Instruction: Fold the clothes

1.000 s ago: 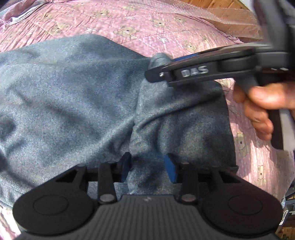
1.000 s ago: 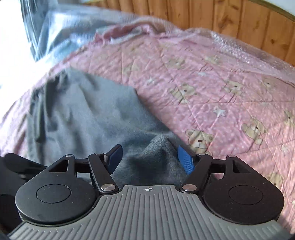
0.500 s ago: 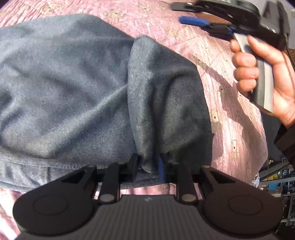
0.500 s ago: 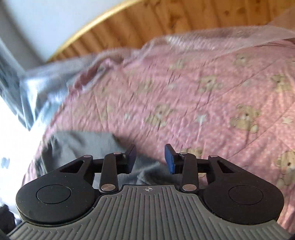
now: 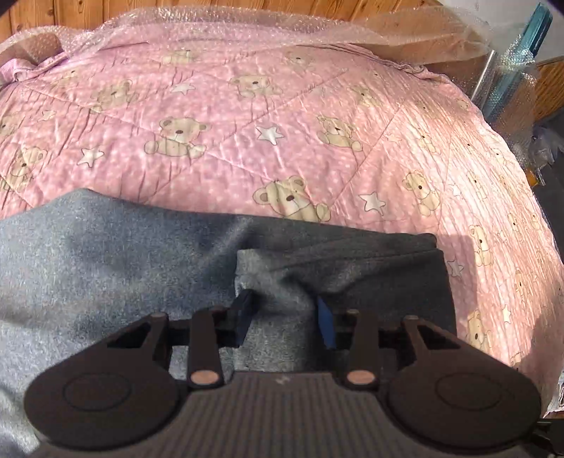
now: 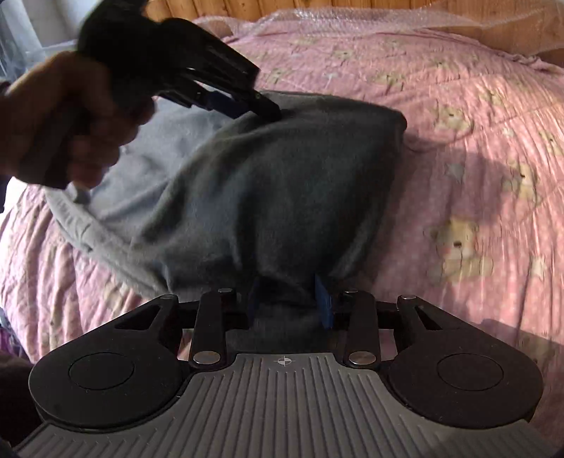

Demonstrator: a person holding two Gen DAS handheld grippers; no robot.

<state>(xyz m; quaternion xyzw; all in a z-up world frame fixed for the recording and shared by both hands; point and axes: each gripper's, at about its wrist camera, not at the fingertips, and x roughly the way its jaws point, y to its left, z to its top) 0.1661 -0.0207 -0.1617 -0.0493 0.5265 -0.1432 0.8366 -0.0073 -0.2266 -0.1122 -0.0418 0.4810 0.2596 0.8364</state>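
A grey fleece garment (image 5: 105, 267) lies on the pink bear-print quilt (image 5: 268, 105). In the left wrist view my left gripper (image 5: 284, 317) is shut on a bunched fold of it. In the right wrist view my right gripper (image 6: 289, 303) is shut on another part of the grey garment (image 6: 275, 183), which stretches taut between the two grippers. The left gripper (image 6: 243, 102) also shows there at upper left, in a hand, gripping the cloth's far edge.
The pink quilt (image 6: 476, 105) covers the bed. Bubble wrap (image 5: 246, 17) lies along the far edge before a wooden wall (image 5: 88, 10). A shelf frame and clutter (image 5: 518, 81) stand past the bed's right side.
The right gripper was empty over the quilt; it has come down and shut on the garment. The left gripper has swung round with its fold, so more quilt shows.
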